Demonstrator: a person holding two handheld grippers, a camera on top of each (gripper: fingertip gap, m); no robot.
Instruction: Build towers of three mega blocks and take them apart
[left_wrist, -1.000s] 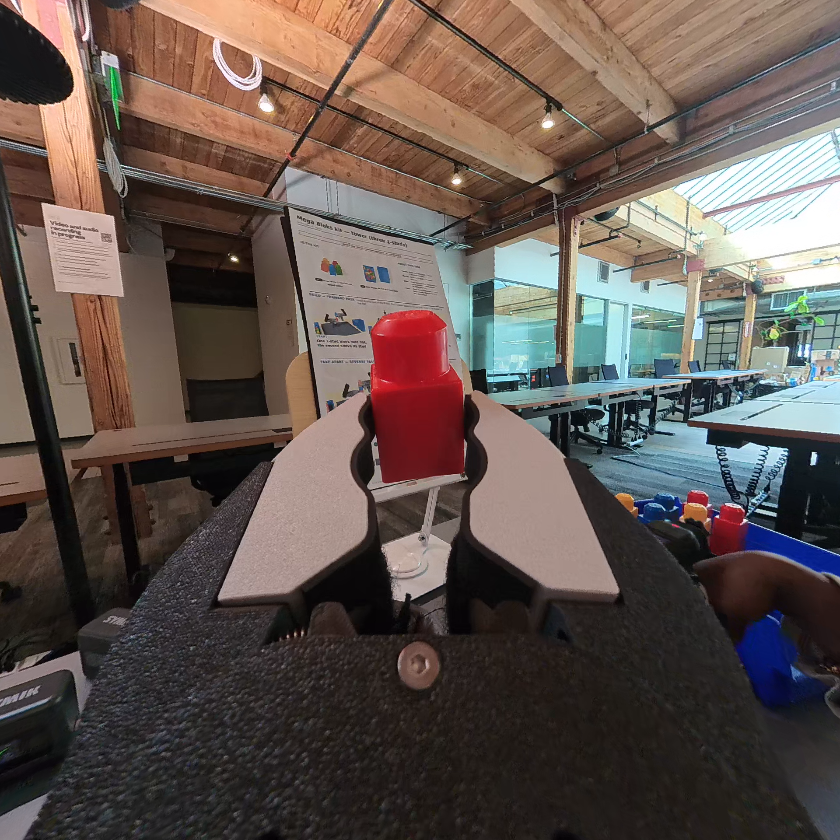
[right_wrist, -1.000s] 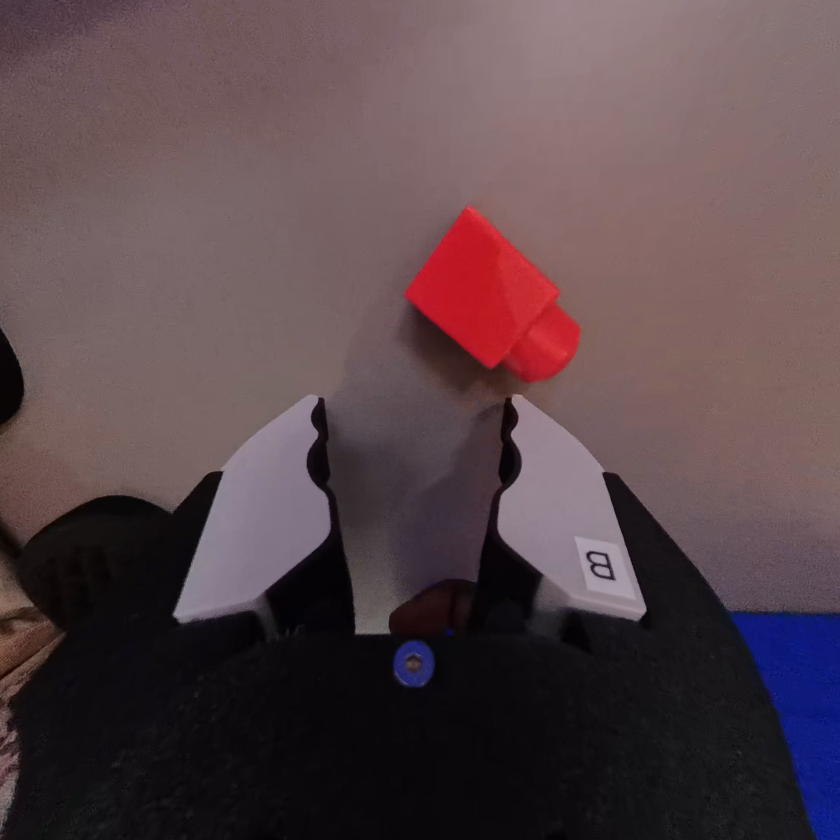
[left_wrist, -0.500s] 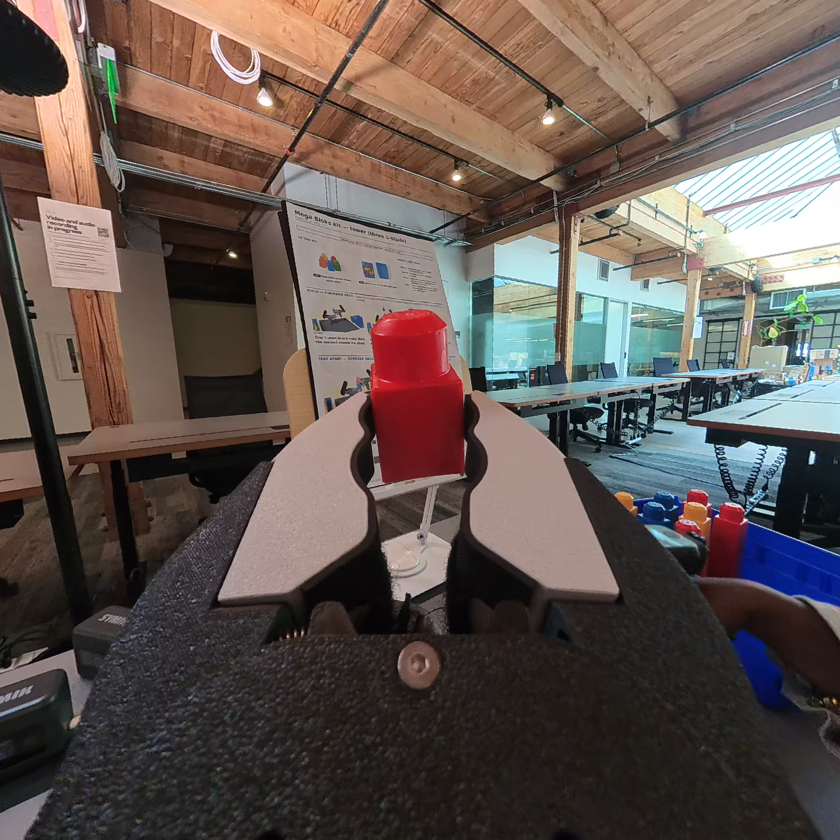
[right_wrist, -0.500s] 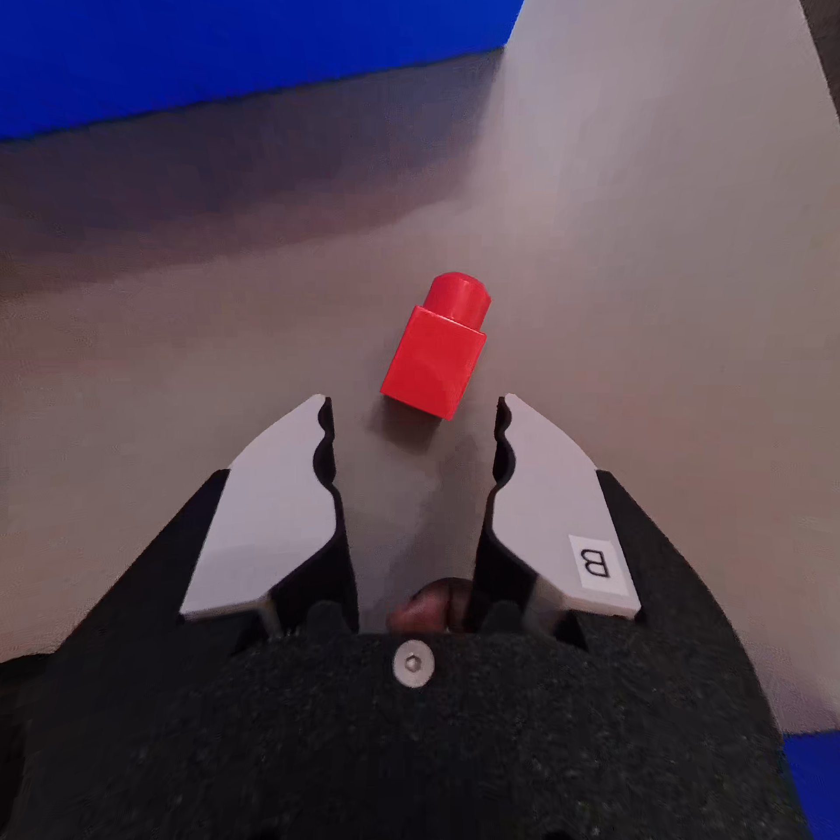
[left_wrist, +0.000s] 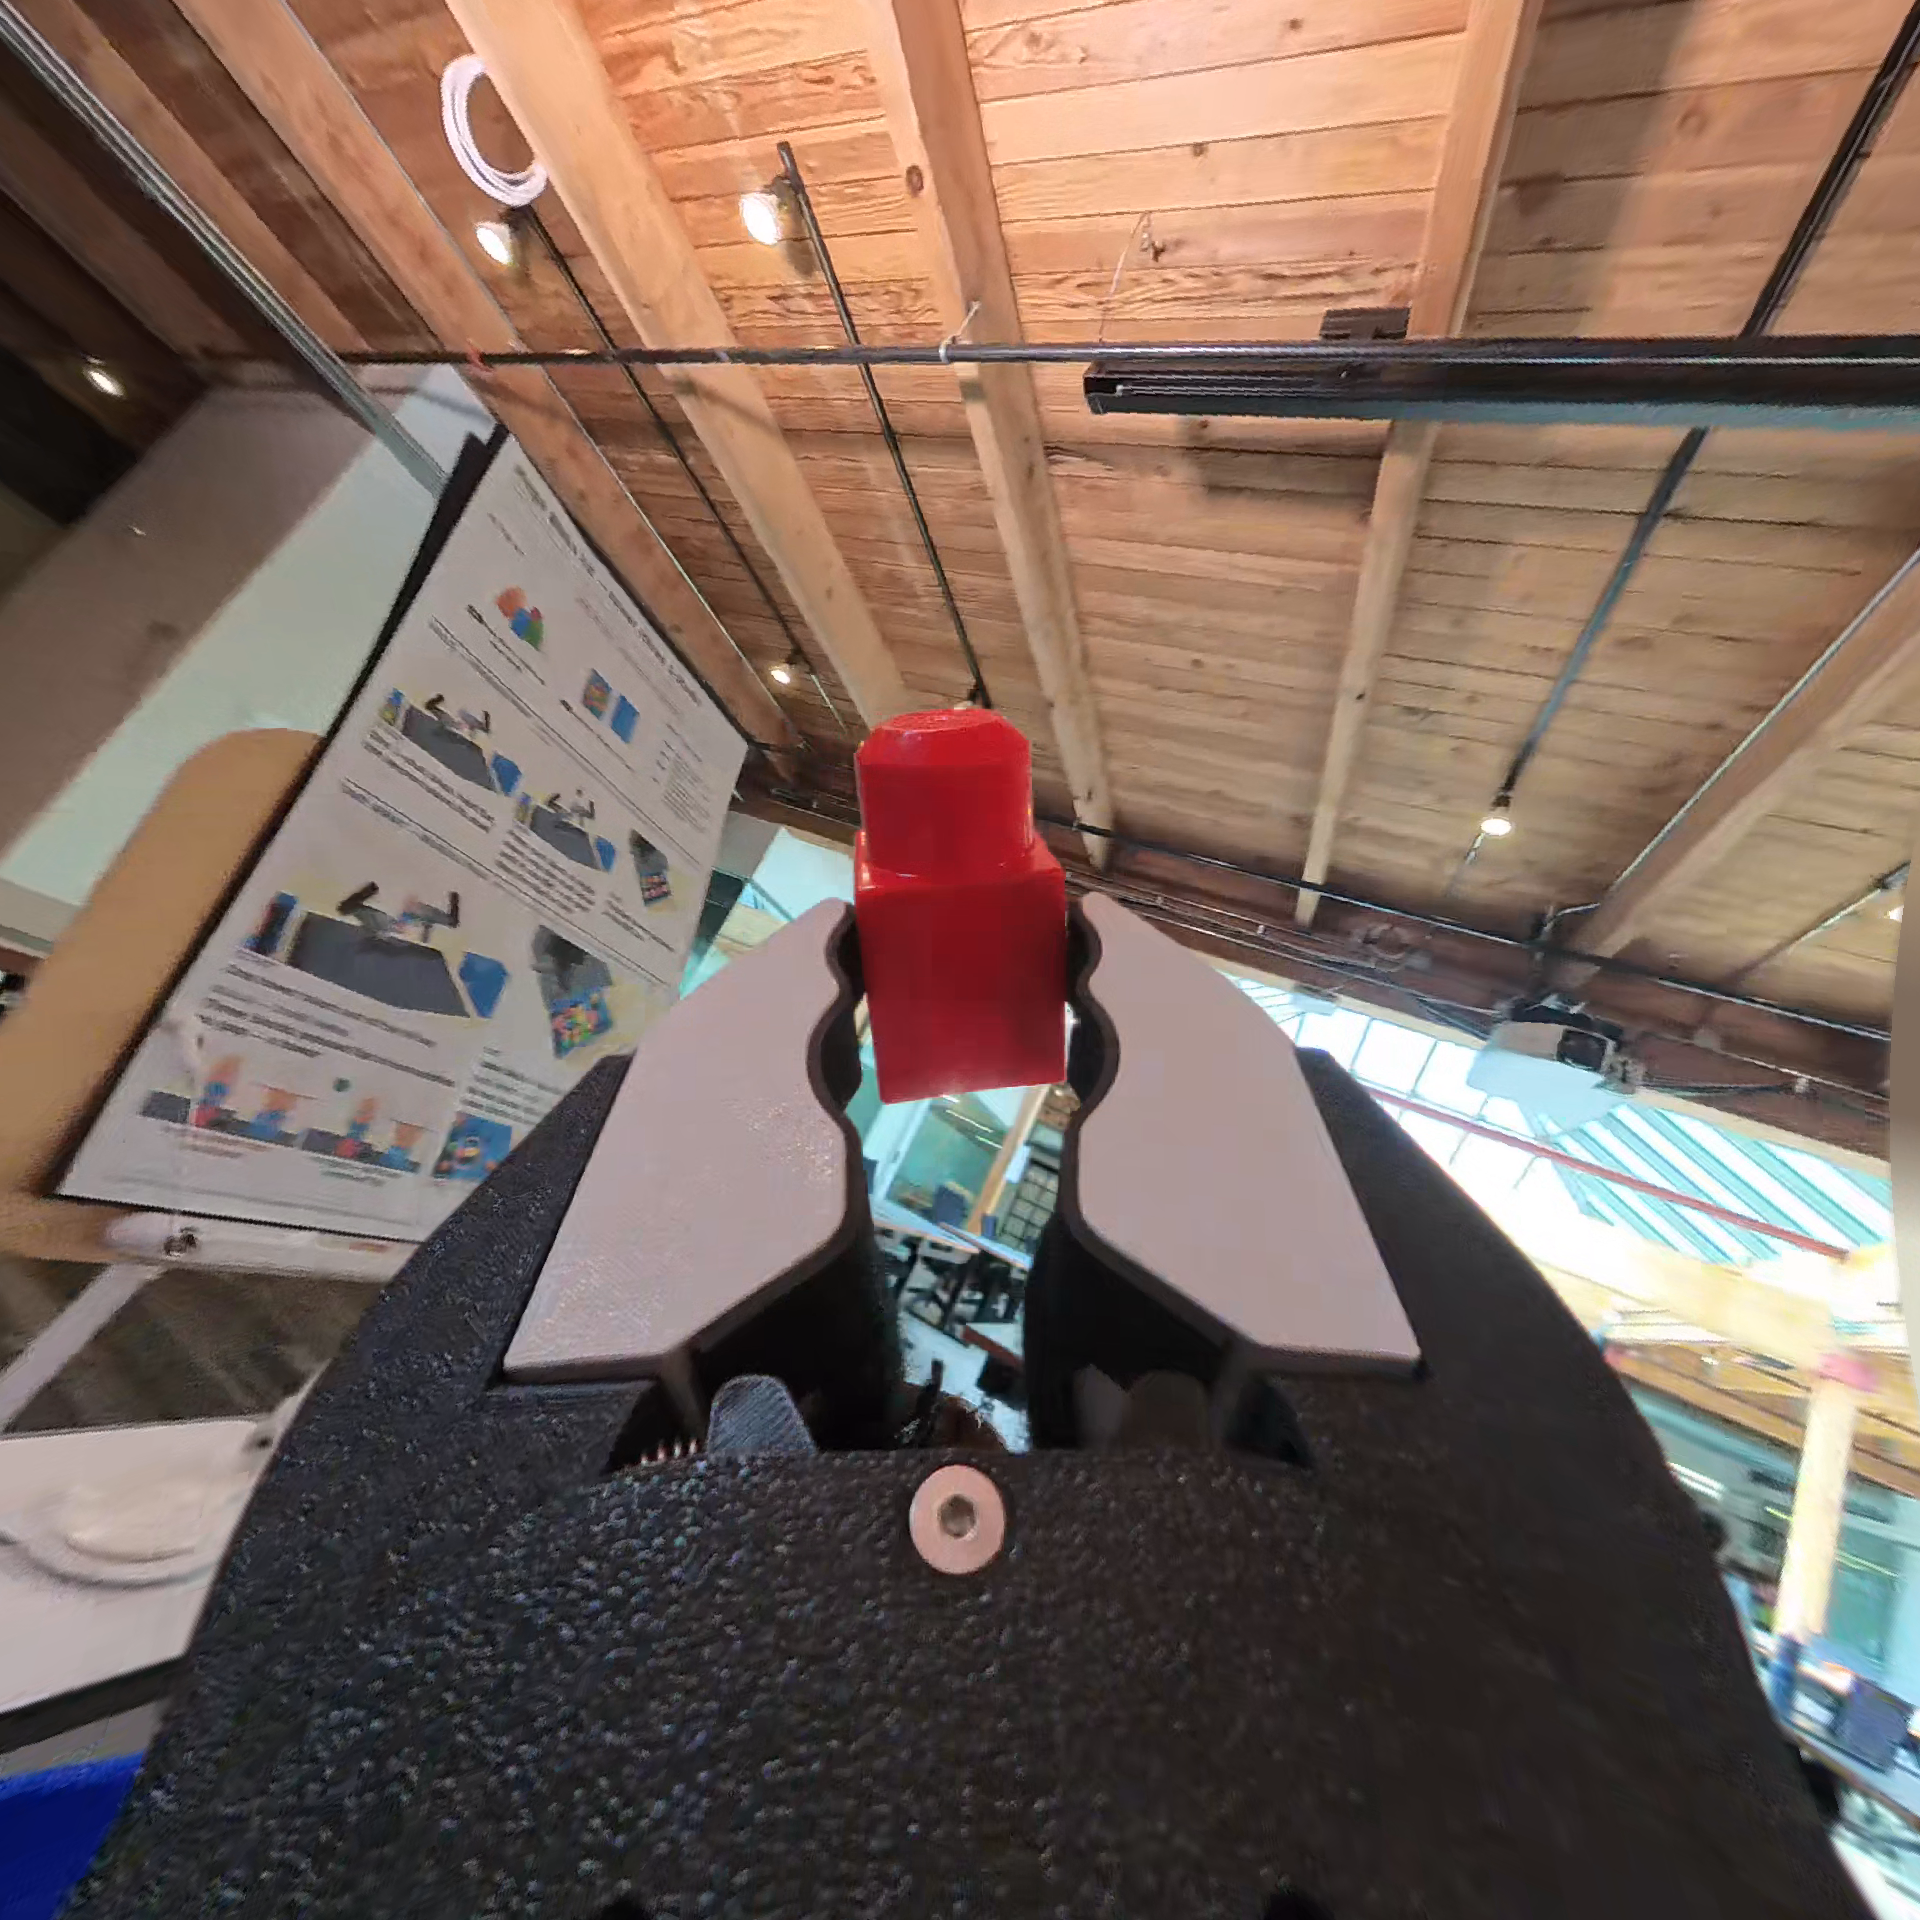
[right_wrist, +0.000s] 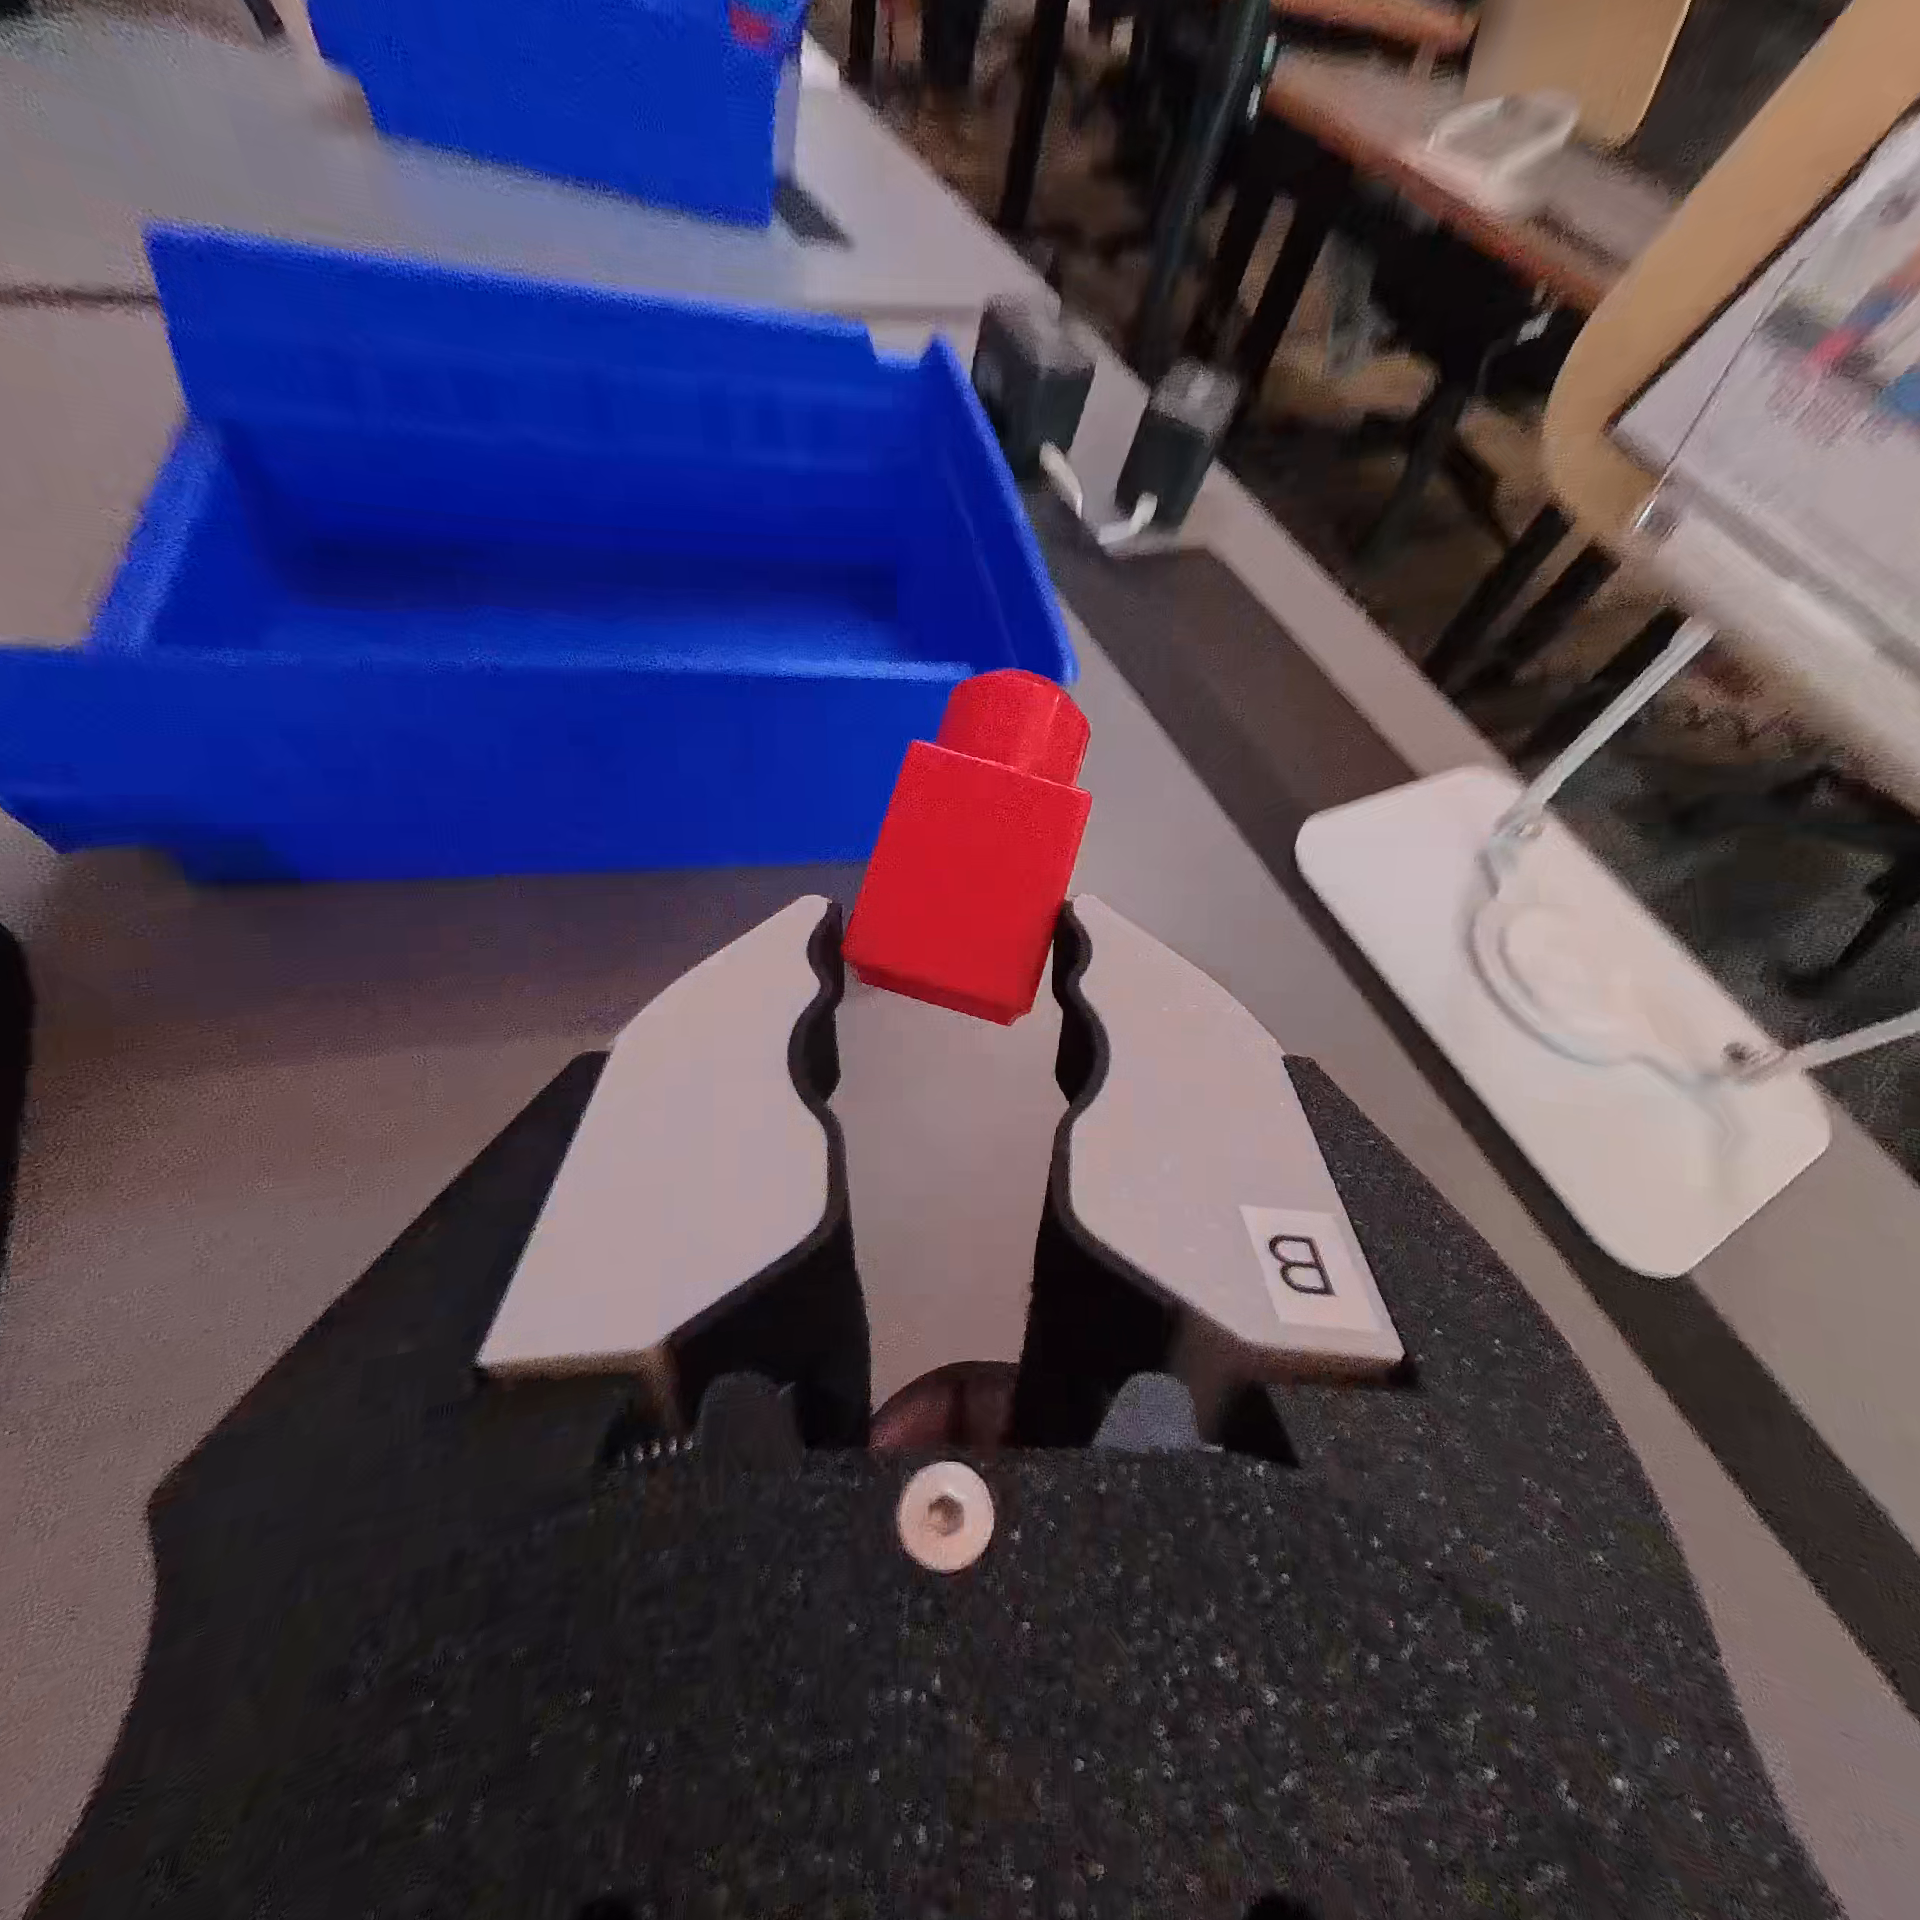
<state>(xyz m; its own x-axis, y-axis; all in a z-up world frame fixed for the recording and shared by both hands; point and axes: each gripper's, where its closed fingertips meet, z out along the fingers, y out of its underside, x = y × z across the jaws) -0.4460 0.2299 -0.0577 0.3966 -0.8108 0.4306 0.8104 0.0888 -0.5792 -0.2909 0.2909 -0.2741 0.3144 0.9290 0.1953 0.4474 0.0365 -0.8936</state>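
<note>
My left gripper clamps a red block squarely, stud up, raised toward the ceiling. My right gripper pinches a second red block only at the fingertips, skewed, above the surface; it could twist out when I press the two together.

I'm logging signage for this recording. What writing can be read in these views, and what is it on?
Instruction sheet on its stand, left wrist view: printed headings and captions beside pictures, motion-blurred; not quoted here.
Its edge in the right wrist view: too blurred to read.
White sticker on a finger of the right gripper: one large character, legible; not quoted.
Red block held there, near blue bin: no writing visible.
</note>
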